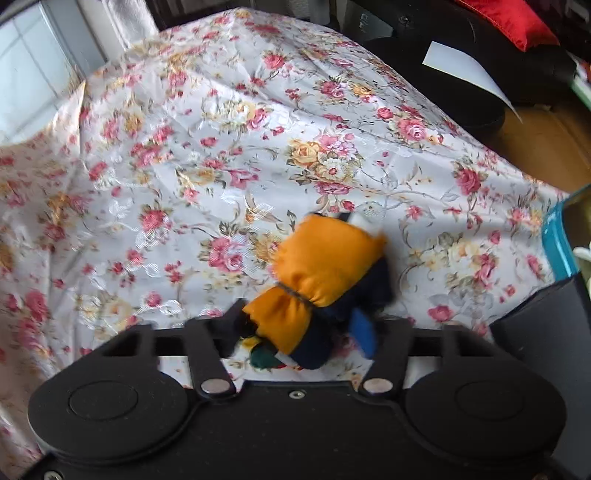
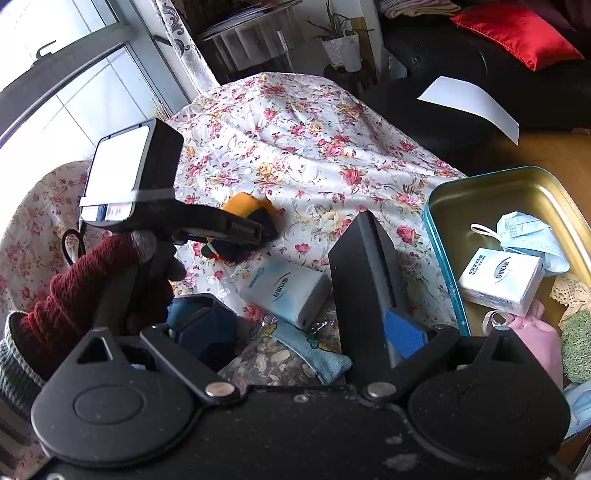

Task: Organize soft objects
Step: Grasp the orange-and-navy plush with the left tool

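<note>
My left gripper (image 1: 306,325) is shut on an orange and navy cloth pouch (image 1: 325,266) tied with string, held just above the floral tablecloth (image 1: 221,147). The pouch (image 2: 245,206) and the left gripper (image 2: 258,232) also show in the right wrist view. My right gripper (image 2: 288,295) is open above a white tissue pack (image 2: 284,288) and a blue patterned sachet (image 2: 314,350) on the cloth. A teal-rimmed gold tin (image 2: 498,195) to the right holds a second tissue pack (image 2: 498,277), a face mask (image 2: 532,236), a pink pouch (image 2: 535,332) and a green knitted piece (image 2: 578,350).
A clear bag of dried bits (image 2: 266,358) lies by the sachet. A black sofa (image 2: 461,55) with a red cushion (image 2: 517,29) and a white sheet of paper (image 2: 472,103) stands behind the table. The tin's teal edge (image 1: 561,240) shows at the right of the left wrist view.
</note>
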The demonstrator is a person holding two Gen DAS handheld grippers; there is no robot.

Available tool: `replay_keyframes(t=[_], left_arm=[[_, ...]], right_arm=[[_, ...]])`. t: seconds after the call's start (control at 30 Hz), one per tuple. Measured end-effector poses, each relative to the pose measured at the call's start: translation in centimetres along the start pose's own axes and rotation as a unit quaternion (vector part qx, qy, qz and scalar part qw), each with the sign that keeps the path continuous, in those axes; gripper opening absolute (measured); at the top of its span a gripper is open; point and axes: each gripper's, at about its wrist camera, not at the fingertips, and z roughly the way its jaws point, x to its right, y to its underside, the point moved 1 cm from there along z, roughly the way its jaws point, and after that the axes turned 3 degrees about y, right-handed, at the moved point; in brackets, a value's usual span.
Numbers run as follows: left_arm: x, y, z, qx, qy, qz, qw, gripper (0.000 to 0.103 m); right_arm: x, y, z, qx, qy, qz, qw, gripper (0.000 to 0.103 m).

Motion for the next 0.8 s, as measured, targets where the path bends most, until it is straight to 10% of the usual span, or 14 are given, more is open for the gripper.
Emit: replay_keyframes(t=[0.47, 0.8], left_arm=[[-8.0, -0.1, 0.7, 0.007, -0.028, -0.103, 0.9942, 0.059], [-7.4, -1.0, 2.0, 0.009, -0.049, -0.041, 0.9979, 0.07]], right_arm=[[-1.0, -0.2, 1.3, -0.015, 0.006, -0.005, 1.0, 0.098], [-2.2, -2.7, 2.2, -0.026, 0.011, 0.018, 0.999, 0.098]])
